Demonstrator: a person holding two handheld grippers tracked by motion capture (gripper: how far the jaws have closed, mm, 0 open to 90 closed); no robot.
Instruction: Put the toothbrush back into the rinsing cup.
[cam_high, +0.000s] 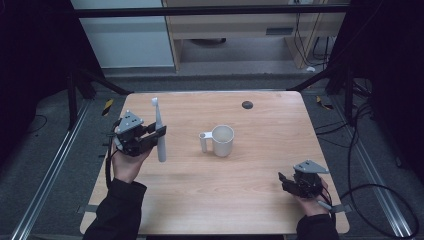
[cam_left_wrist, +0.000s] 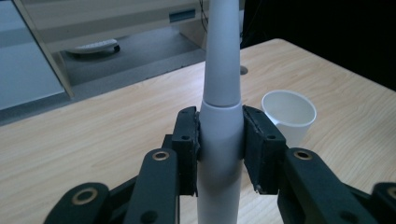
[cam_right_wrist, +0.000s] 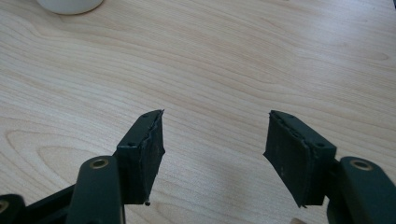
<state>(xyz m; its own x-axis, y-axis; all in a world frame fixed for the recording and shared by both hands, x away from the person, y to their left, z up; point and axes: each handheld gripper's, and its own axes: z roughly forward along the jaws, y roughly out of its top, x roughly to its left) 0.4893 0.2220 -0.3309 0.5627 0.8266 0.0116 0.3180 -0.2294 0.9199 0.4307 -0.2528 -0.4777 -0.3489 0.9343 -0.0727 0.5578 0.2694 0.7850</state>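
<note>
A white electric toothbrush (cam_high: 159, 131) stands nearly upright above the left part of the table, brush head up. My left gripper (cam_high: 159, 134) is shut on its handle (cam_left_wrist: 220, 135), the two pads pressing it from both sides. A white mug (cam_high: 222, 140) with its handle turned left sits at the table's middle, to the right of the toothbrush; its rim (cam_left_wrist: 288, 108) shows beyond the jaws in the left gripper view. My right gripper (cam_high: 282, 181) rests low near the front right corner, open, with bare wood between its pads (cam_right_wrist: 215, 154).
The wooden table (cam_high: 260, 175) has a small dark round cap (cam_high: 247, 104) near its far edge. Black frame bars and cables (cam_high: 372, 190) run along both sides on the floor. A cabinet stands behind the table.
</note>
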